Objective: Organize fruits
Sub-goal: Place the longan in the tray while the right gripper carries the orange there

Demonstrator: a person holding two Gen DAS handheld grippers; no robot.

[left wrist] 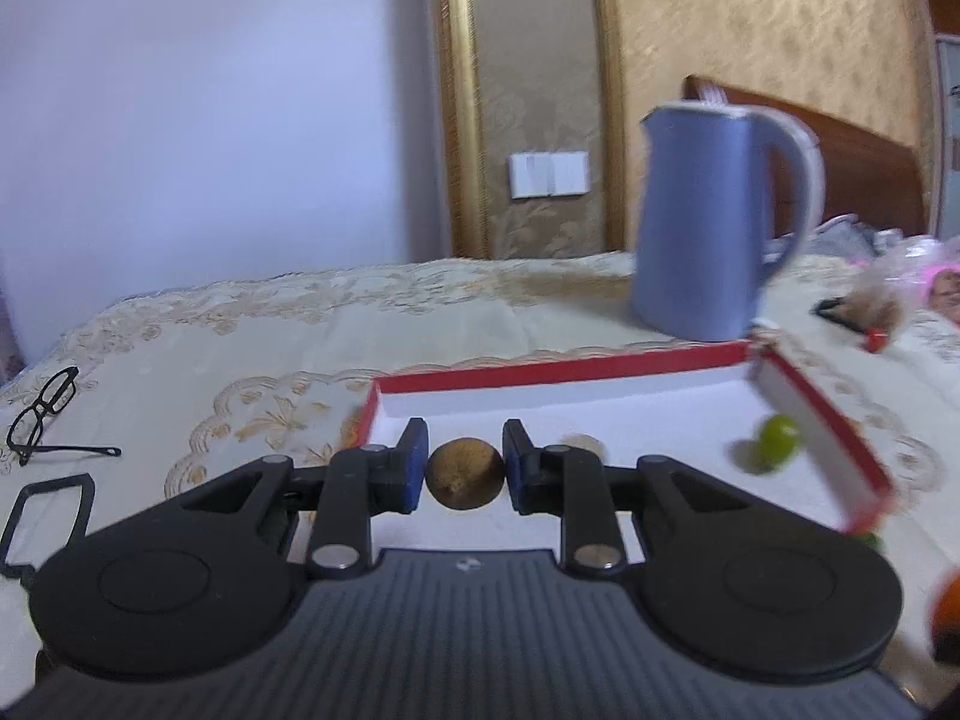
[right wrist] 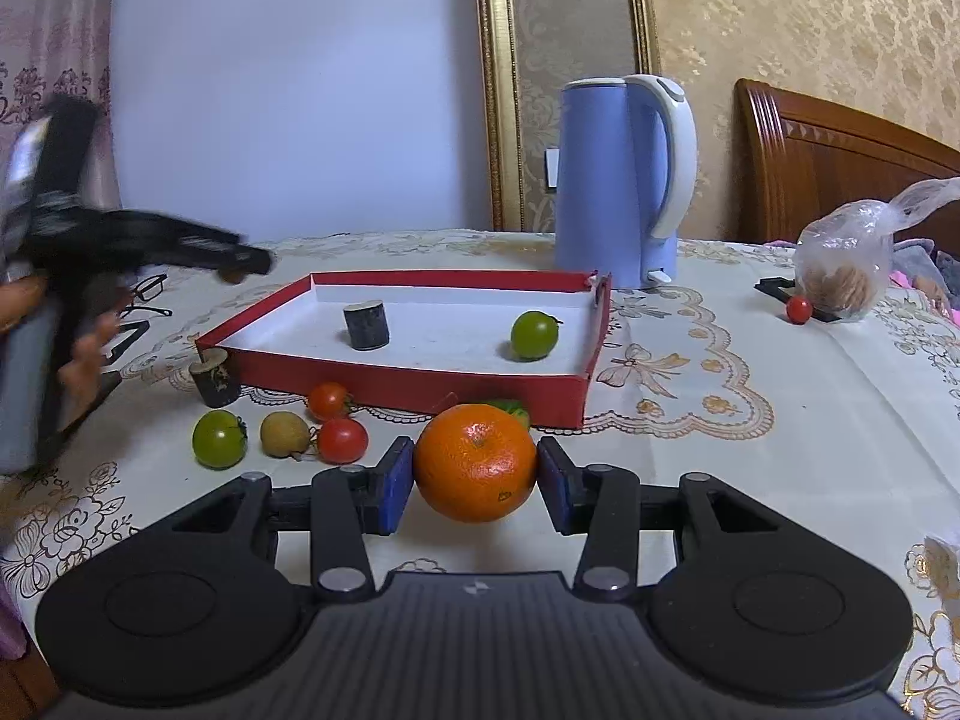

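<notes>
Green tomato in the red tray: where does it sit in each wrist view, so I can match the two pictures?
Left wrist view: the green tomato is at right of centre, blurred, inside the tray near its right wall.
Right wrist view: the green tomato is just right of centre, on the tray's white floor toward the right wall.
Shared landmark: the blue kettle stands behind the red tray at its far right corner.

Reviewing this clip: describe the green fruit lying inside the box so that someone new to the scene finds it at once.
Start at the tall blue kettle at the back of the table; the shallow red box with a white floor lies just in front of it. Inside, toward the kettle end, sits the green tomato. Its only boxmate is a dark cylindrical block, and the other green tomato lies outside on the cloth.
</notes>
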